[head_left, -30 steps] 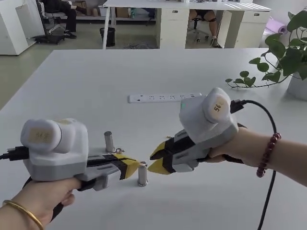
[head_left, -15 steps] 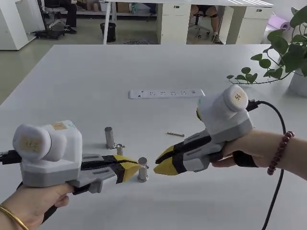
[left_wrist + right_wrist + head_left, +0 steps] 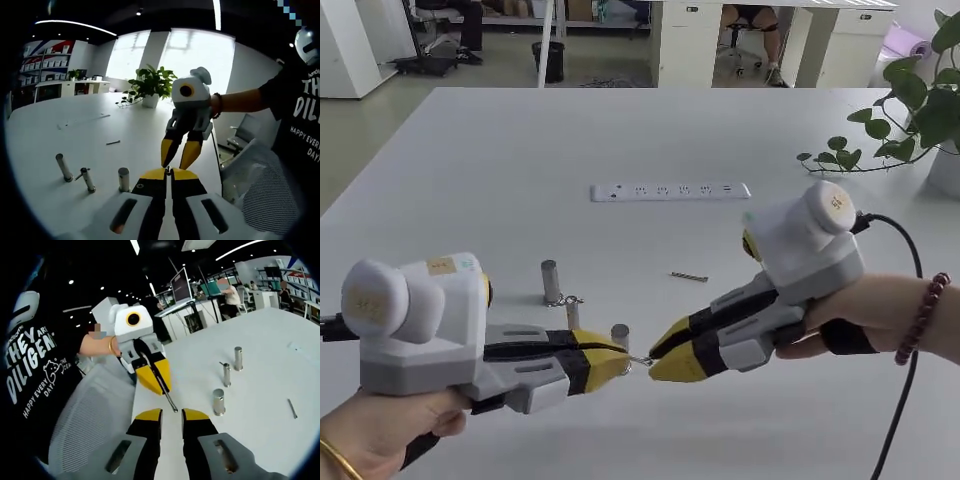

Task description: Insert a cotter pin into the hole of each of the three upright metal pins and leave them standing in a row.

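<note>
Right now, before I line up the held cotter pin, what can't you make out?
Near metal pin: in the head view the left tongs hide its lower half; its hole is too small in every view.
Held cotter pin: its gripped end is buried between the left tongs in both gripper views.
Middle metal pin: how far the inserted cotter pin goes through is too small to tell, head view.
</note>
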`<action>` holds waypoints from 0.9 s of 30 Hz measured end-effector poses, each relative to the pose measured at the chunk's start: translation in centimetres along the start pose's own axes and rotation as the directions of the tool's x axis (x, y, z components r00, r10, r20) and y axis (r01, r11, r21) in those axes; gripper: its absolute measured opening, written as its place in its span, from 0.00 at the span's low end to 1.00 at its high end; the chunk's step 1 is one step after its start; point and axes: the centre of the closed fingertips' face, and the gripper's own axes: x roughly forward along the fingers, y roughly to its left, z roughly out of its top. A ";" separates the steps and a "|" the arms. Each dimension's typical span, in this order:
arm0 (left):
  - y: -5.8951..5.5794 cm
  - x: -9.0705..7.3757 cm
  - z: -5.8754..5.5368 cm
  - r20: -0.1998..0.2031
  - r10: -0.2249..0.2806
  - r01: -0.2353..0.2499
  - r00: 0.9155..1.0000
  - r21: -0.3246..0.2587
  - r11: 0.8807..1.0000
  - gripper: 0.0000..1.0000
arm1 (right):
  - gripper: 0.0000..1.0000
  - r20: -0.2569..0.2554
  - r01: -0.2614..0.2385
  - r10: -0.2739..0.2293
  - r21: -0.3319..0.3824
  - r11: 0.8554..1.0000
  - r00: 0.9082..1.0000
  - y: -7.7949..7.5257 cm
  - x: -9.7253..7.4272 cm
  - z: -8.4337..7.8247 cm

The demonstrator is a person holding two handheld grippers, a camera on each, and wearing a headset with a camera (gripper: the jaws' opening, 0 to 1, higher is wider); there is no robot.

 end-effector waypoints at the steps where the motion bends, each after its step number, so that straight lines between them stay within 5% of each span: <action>1: -0.2 0.0 0.1 0.008 -0.012 0.012 1.000 -0.008 1.000 0.00 | 0.10 -0.004 -0.005 0.005 -0.003 1.000 1.000 0.1 0.0 -0.1; 12: -1.9 -0.1 0.0 0.015 -0.101 0.101 0.995 -0.004 0.995 0.00 | 0.04 -0.012 -0.091 0.091 -0.012 0.996 0.996 2.2 0.4 -0.3; 22: -2.7 -0.2 -0.1 0.018 -0.137 0.137 0.990 -0.014 0.990 0.00 | 0.00 -0.029 -0.125 0.124 -0.032 0.992 0.992 2.7 0.3 -0.5; 27: -2.5 -0.1 -0.3 0.019 -0.130 0.130 0.991 -0.013 0.991 0.00 | 0.00 -0.052 -0.103 0.100 -0.071 0.992 0.994 2.3 0.3 -0.6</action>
